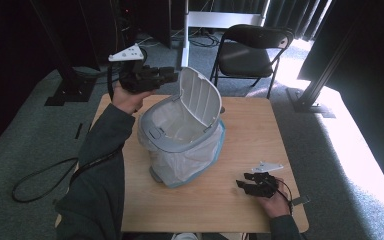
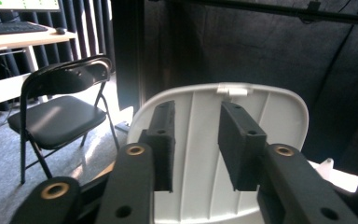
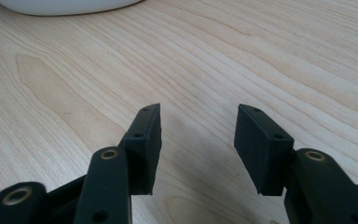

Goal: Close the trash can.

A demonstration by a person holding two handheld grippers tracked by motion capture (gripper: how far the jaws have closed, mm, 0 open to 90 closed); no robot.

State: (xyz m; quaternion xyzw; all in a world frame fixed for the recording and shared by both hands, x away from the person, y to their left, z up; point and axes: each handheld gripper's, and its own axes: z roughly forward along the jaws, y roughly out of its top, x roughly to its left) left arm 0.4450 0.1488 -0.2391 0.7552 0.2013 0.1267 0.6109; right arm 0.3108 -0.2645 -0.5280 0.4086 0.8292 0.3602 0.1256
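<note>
A: Where's the bin?

B: The small white bin (image 1: 182, 145) stands near the middle of the wooden table (image 1: 250, 145), a little to the left. A white bag (image 1: 200, 155) with a pale blue edge is fitted over its body, and its lid (image 1: 198, 97) is swung up, standing nearly upright at the far side.

A: And the left gripper (image 1: 167, 74)?

B: It hangs in the air past the table's far left corner, pointing right toward the raised lid. In the left gripper view its jaws stand about half apart, with the ribbed inner face of the lid (image 2: 205, 140) behind them and a gap of bare lid showing between the pads. Nothing is pinched. Whether a pad tip brushes the lid I cannot tell.

A: The right gripper (image 1: 245, 181)?

B: Low at the near right of the table, well apart from the bin, pointing left. In the right gripper view its jaws are roughly half apart with bare wood grain (image 3: 205, 70) between them; it grips nothing. The bin's rounded base (image 3: 65, 5) shows at the far edge of that view.

A: Anything else around?

B: A black folding chair (image 1: 250, 52) stands on the floor beyond the table's far side.
</note>
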